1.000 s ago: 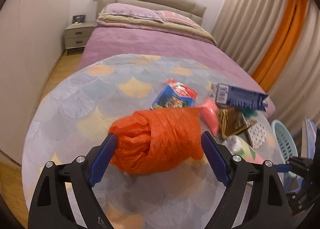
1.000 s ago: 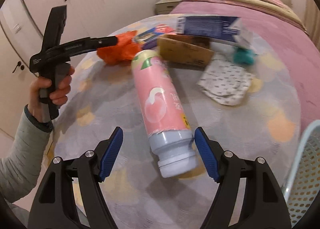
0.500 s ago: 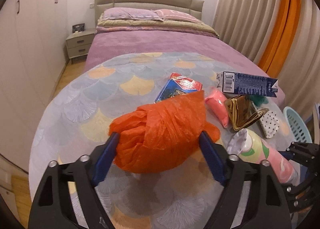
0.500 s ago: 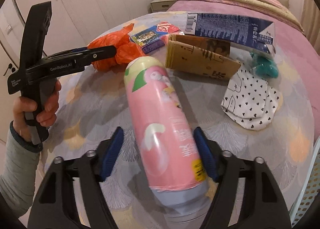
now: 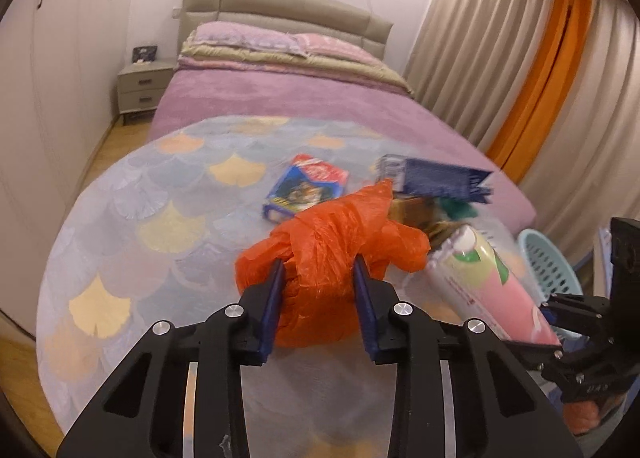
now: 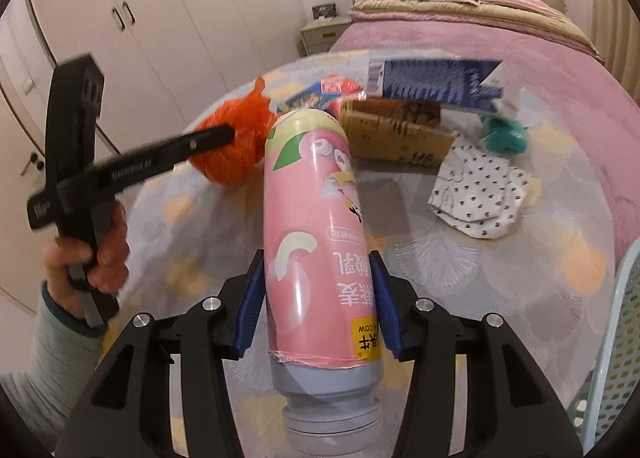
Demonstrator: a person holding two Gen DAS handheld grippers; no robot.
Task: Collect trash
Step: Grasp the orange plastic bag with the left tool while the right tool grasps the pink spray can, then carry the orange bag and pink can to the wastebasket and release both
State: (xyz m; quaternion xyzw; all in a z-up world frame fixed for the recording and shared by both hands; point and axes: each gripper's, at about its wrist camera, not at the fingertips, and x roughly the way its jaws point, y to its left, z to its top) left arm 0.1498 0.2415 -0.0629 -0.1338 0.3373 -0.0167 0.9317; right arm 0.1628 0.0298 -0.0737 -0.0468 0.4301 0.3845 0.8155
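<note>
My left gripper (image 5: 319,270) is shut on a crumpled orange plastic bag (image 5: 332,242) and holds it above the round table (image 5: 140,218). The bag also shows in the right wrist view (image 6: 236,138), with the left gripper (image 6: 224,134) on it. My right gripper (image 6: 318,262) is shut on a pink bottle (image 6: 320,218) with a grey cap end toward the camera, lifted off the table. The bottle also shows in the left wrist view (image 5: 488,278). A light blue mesh basket (image 5: 548,266) stands to the right of the table, its rim in the right wrist view (image 6: 612,338).
On the table lie a blue and red snack packet (image 5: 308,186), a dark blue carton (image 6: 432,86), a brown cardboard piece (image 6: 396,134), a teal crumpled item (image 6: 504,134) and a dotted white paper (image 6: 480,194). A bed (image 5: 280,98) stands behind.
Both grippers closed: the left one squeezed the orange bag and lifted it, the right one clamped the pink bottle and raised it off the table.
</note>
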